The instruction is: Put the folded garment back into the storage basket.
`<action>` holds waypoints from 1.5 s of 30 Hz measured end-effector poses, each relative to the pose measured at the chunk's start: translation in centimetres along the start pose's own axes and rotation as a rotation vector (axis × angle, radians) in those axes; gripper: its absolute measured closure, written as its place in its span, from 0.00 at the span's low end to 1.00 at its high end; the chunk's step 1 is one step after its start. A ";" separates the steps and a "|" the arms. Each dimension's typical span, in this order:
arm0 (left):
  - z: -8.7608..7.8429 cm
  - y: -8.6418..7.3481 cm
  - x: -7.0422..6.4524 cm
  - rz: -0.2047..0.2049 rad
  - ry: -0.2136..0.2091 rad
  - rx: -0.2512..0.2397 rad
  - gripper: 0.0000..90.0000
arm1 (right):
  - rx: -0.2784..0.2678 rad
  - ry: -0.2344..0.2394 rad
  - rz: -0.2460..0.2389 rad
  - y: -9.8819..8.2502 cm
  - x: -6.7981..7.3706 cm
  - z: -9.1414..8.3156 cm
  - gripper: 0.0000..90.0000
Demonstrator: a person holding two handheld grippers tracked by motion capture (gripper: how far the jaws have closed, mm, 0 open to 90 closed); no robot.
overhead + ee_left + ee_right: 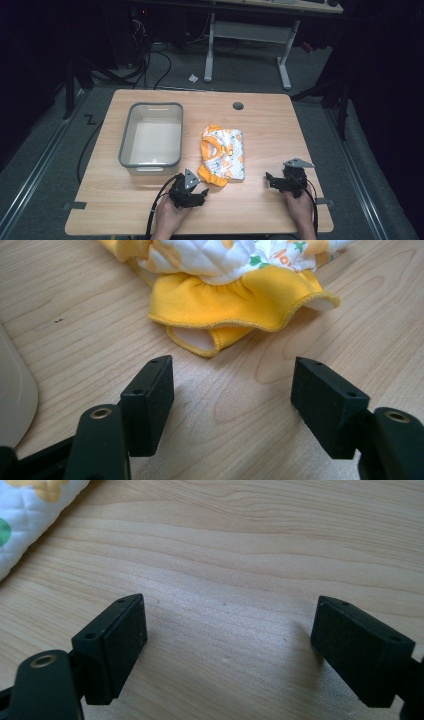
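Left hand-held gripper (pixel 199 192) sits low on the wooden surface (pixel 260 125), jaws wide apart with nothing between them, pointed at the folded baby garment (pixel 223 155) and just short of its yellow ruffled hem (pixel 240 302). Right hand-held gripper (pixel 272 180) rests off to the garment's right, jaws apart too, bare wood between them. The garment lies mid-surface, just right of the grey tub (pixel 131 129)

On the light wooden tabletop (pixel 280 125) we see the grey plastic tub (pixel 151 135) left of the folded orange-and-white quilted garment (pixel 223 154). Nearer us, the left hand-held gripper (pixel 202 192) sits just before the garment's near edge, the right hand-held gripper (pixel 271 180) off to its right.
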State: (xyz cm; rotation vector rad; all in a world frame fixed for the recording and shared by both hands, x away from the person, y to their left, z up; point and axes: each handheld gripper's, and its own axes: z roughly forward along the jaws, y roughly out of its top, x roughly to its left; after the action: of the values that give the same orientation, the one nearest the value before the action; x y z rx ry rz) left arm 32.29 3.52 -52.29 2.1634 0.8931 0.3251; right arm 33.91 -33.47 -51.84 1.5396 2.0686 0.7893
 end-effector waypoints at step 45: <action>0.1 0.1 0.1 -0.023 -0.007 -0.004 0.36 | 0.001 -0.002 0.001 0.0 0.0 0.0 0.16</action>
State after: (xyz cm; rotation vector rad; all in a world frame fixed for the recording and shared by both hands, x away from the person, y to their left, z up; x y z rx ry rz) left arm 32.49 3.49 -52.28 2.1474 0.9119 0.3078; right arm 33.95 -33.43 -51.83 1.5415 2.0670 0.7875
